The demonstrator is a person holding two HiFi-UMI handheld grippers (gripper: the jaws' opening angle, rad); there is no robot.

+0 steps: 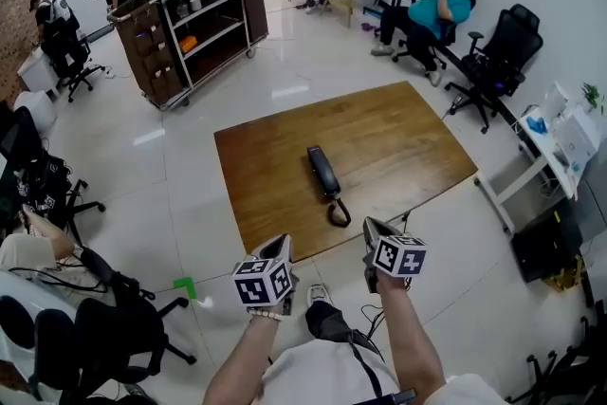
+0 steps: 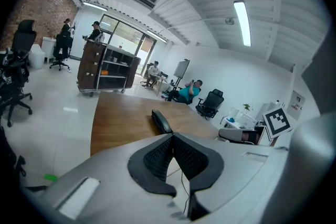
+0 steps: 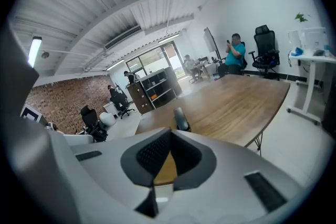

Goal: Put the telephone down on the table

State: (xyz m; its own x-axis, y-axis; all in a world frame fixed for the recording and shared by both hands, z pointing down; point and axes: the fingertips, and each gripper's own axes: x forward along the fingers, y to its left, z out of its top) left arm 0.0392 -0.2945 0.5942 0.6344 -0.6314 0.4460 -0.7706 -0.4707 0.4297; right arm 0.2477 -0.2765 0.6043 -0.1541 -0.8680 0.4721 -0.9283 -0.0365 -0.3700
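The black telephone handset (image 1: 323,172) lies flat on the brown wooden table (image 1: 379,138), its coiled cord (image 1: 338,211) trailing toward the near edge. Both grippers hang in front of that edge, off the table and apart from the phone. My left gripper (image 1: 279,248) is shut with nothing in it; its view has the pads touching, the telephone (image 2: 161,120) lying beyond them on the table (image 2: 121,118). My right gripper (image 1: 372,229) is likewise shut and empty, and past its tips the telephone (image 3: 181,119) rests on the table (image 3: 236,102).
A dark shelving cart (image 1: 194,14) stands behind the table at the left. Black office chairs (image 1: 104,327) crowd the lower left, and a white desk (image 1: 560,142) stands at the right. People sit at the back. A small green object (image 1: 185,285) lies on the floor.
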